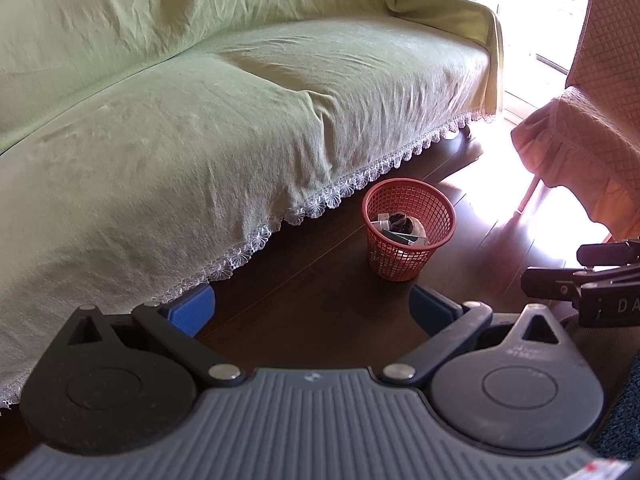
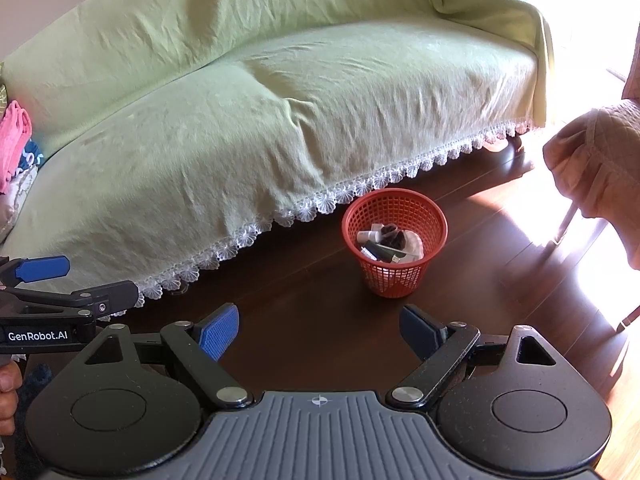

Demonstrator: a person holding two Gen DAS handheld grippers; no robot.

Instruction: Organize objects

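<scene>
Left gripper (image 1: 312, 312): jaws spread wide, nothing between the blue pads, held low over the dark floor (image 1: 304, 320); in the right wrist view it shows at the left edge (image 2: 48, 284), side on.
Right gripper (image 2: 320, 334): jaws also wide apart and empty, above the floor (image 2: 312, 320); part of it shows at the right edge of the left wrist view (image 1: 592, 280), too little there to read its jaws.
Basket (image 1: 409, 229): red mesh, upright on the floor ahead of both grippers, well apart from either, just beside the lace hem of the sofa cover (image 2: 394, 236).
Items (image 2: 390, 242): a small heap inside the basket, white, black and dark brown pieces lying together; what each one is cannot be told (image 1: 402, 228).
Sofa (image 1: 200, 120): covered in a pale green cloth with a white lace edge; seat bare in both views (image 2: 260, 120).
Clothes (image 2: 14, 144): pink and blue fabric piled at the sofa's left end.
Chair (image 1: 580, 140): orange quilted cover, to the right of the basket, in strong sunlight.
</scene>
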